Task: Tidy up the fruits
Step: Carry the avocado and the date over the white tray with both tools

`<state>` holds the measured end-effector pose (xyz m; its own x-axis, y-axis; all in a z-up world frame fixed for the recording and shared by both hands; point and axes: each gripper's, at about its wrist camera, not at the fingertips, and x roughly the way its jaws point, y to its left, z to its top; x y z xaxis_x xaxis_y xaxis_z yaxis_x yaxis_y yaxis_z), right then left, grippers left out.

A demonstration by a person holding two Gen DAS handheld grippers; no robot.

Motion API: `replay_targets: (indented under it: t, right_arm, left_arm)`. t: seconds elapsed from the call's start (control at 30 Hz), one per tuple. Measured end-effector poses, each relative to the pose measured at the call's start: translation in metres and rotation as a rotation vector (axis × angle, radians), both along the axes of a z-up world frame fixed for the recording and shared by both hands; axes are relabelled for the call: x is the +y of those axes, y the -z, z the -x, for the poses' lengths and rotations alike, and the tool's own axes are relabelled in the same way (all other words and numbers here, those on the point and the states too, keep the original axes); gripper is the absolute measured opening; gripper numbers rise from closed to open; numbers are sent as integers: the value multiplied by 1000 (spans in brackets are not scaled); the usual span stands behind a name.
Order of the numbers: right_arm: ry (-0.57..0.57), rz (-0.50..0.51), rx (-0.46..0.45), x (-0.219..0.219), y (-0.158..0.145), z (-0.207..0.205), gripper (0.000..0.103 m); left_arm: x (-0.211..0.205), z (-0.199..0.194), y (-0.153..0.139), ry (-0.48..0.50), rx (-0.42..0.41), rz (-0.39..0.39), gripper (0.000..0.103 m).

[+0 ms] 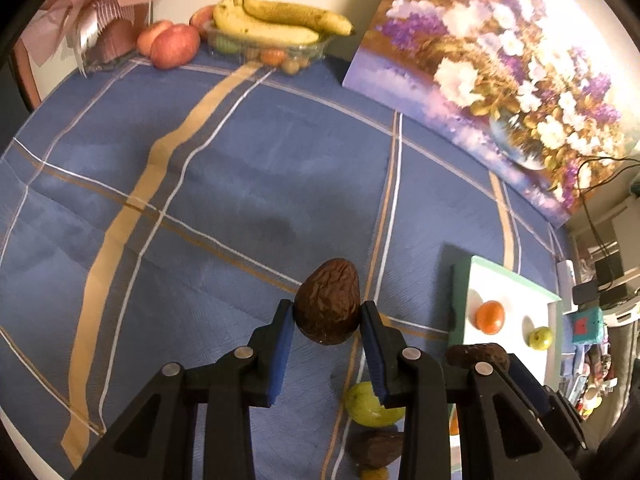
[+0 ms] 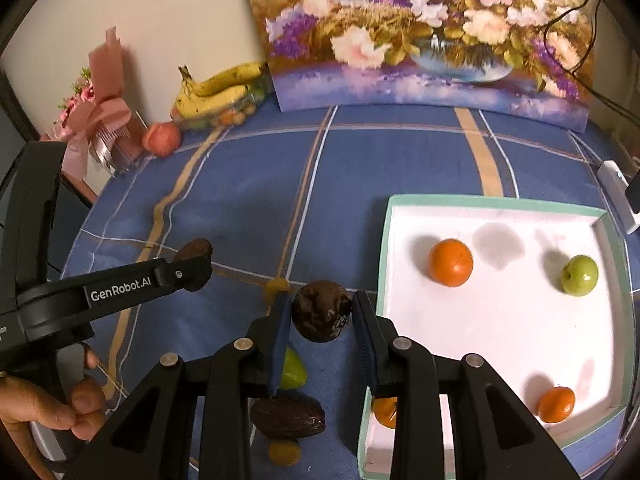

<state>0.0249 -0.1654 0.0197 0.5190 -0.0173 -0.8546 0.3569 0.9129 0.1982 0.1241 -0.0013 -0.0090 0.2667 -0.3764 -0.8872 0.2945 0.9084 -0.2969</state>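
Note:
My left gripper is shut on a wrinkled brown avocado, held clear above the blue checked cloth. My right gripper is shut on a darker brown avocado, just left of the white tray with a green rim. In the tray lie three oranges and a green apple. On the cloth beneath the grippers sit a green fruit, another brown avocado and a small yellow fruit. In the right wrist view, the left gripper appears at the left.
A clear container with bananas and small fruits stands at the far edge, red apples beside it. A flower painting leans on the wall. A pink bouquet sits in the far left corner. A hand grips the left tool.

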Motion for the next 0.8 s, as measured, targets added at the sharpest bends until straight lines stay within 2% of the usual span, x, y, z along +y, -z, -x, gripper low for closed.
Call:
replay_targets:
  t: [0.2, 0.53, 0.8]
  right_arm:
    - [-3, 1, -28, 2, -10, 2, 32]
    - [22, 0, -9, -10, -10, 10, 32]
    - [162, -9, 15, -60, -11, 37, 32]
  left_arm:
    - [-3, 7, -13, 1, -38, 8, 36]
    - [-17, 14, -9, 21, -37, -7, 36]
    - [-43, 27, -8, 87, -35, -12, 36]
